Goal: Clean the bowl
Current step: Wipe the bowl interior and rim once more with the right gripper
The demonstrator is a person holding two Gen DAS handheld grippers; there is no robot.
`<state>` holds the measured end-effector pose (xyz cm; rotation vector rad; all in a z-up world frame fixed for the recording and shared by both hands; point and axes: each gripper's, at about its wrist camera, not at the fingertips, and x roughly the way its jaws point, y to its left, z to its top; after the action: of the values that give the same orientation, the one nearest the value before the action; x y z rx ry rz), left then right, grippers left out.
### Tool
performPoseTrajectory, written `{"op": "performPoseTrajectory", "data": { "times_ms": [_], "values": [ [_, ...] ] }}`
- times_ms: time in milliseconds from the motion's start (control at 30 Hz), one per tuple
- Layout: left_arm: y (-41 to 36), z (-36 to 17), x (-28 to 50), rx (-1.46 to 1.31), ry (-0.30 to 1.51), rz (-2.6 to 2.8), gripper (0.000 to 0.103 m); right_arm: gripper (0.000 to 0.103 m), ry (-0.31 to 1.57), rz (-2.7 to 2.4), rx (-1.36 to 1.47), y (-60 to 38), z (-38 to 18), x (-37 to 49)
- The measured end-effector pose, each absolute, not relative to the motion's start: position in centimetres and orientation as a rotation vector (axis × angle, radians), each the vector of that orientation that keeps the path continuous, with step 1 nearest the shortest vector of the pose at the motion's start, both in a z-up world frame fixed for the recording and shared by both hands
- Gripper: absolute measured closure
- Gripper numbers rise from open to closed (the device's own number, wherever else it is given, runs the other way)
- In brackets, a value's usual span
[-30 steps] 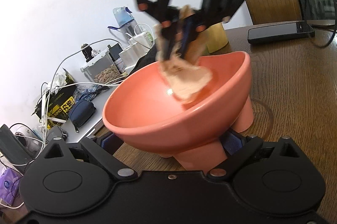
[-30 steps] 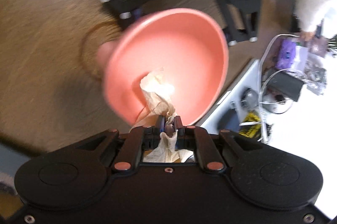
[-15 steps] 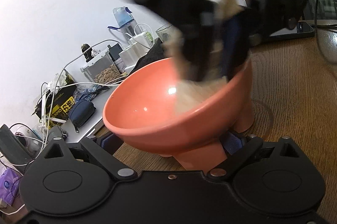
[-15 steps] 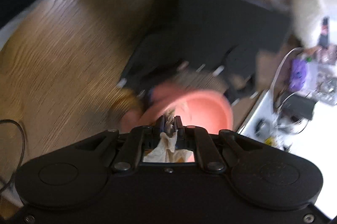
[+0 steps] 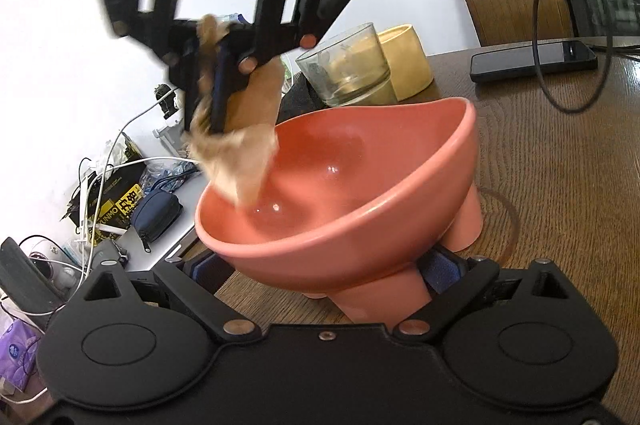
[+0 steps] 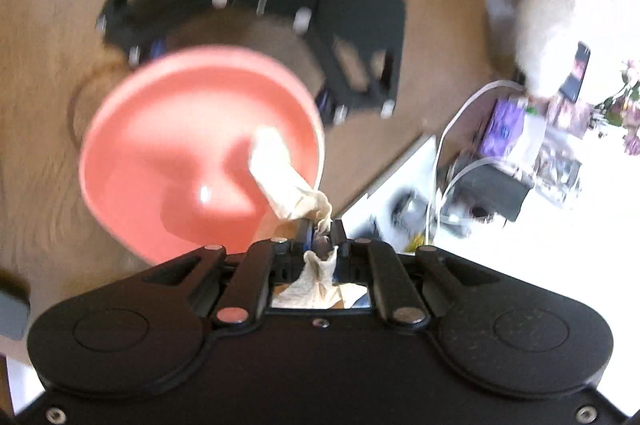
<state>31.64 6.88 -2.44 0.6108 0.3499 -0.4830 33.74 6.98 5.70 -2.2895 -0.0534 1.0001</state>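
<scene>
A salmon-pink footed bowl stands tilted on the wooden table, and my left gripper is shut on its base. My right gripper comes from above at the bowl's left rim, shut on a beige paper towel whose loose end hangs inside the bowl against the left wall. In the right wrist view the bowl lies below my right gripper, and the towel reaches onto the bowl's right inner side. The left gripper's body shows behind the bowl.
A glass cup and a yellow round container stand behind the bowl. A black phone and a black cable lie at the far right. A cluttered white shelf with wires is left of the table edge.
My right gripper has swept with the towel from the bowl's right inner side over to its left rim. The bowl and my left gripper have stayed put.
</scene>
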Motion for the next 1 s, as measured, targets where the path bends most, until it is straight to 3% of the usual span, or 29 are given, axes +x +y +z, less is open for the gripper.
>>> {"op": "performPoseTrajectory", "data": {
  "times_ms": [433,800,1000],
  "values": [
    [7.1,-2.6,31.9,0.612,0.348,-0.483,0.007,0.093,0.191,1.073,-2.409,0.3,3.2,28.7],
    [6.9,-3.1,31.6,0.617,0.342,-0.481,0.007,0.093,0.119,1.229,-2.291,3.0,7.4,21.9],
    [6.9,-3.2,31.4,0.624,0.338,-0.479,0.007,0.094,-0.004,1.236,-2.192,6.6,8.4,24.0]
  ]
}}
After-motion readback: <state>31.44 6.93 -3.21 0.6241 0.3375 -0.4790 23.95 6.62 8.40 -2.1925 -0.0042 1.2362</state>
